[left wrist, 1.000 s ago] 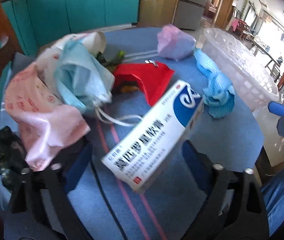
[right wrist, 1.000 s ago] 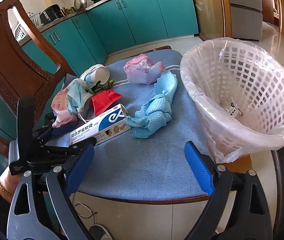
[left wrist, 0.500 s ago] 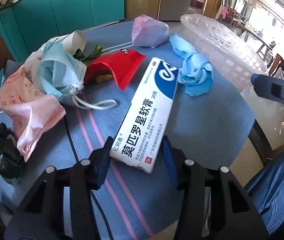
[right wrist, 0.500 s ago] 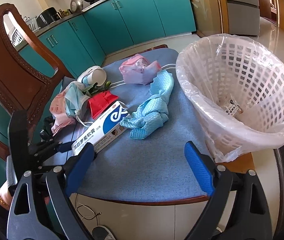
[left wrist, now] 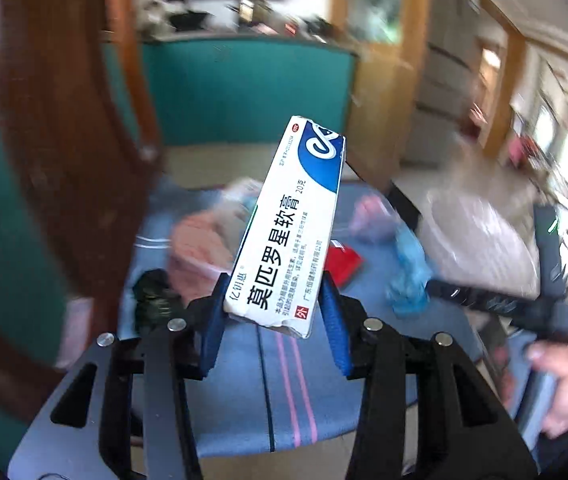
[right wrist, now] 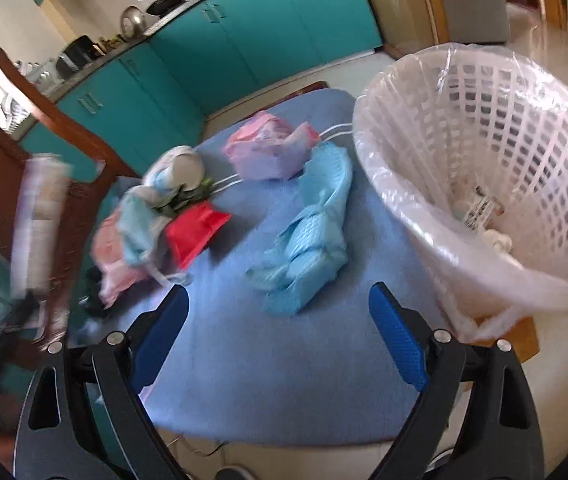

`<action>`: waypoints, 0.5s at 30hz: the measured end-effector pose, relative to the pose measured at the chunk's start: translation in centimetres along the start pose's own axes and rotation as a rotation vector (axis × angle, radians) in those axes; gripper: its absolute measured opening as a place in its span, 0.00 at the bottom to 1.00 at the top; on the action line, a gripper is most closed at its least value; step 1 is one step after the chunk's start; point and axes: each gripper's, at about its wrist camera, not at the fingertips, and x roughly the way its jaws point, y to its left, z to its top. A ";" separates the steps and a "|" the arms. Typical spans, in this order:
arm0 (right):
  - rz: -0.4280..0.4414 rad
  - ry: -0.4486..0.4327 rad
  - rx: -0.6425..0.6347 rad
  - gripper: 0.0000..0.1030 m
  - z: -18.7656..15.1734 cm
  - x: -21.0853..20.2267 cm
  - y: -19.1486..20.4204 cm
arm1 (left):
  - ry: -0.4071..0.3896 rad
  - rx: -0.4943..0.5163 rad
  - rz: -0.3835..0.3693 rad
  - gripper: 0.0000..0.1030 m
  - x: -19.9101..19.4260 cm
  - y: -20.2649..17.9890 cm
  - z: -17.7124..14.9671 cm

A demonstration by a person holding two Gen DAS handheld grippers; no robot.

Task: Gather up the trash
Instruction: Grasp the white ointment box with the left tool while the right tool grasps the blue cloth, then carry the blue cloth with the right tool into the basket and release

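Now one ointment box (left wrist: 289,228) clamped in left tongs (left wrist: 272,320); one basket (right wrist: 483,184).

Bright daylight enters from the right, washing out the far right windows. The left wrist view is motion-smeared except the sharp white-and-blue cardboard ointment box (left wrist: 289,228). Fisheye bending and dark corners frame both views.

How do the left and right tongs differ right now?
The left tongs are clamped on the ointment box, lifted off the table; the right tongs hold nothing. The left stand narrow, the right spread wide above the blue tablecloth. Both have blue pads.
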 end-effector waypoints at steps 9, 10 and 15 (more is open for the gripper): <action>-0.196 -0.015 -0.229 0.27 0.6 4.4 2.9 | -0.099 -0.059 0.147 0.44 -3.3 0.1 -1.7; -0.190 -0.015 -0.235 0.23 0.6 4.1 2.9 | -0.081 -0.083 0.138 0.44 -3.2 0.5 -2.0; -0.060 -0.040 -0.270 0.21 -0.8 -0.3 4.2 | -0.075 -0.106 0.157 0.44 -3.9 1.3 -1.9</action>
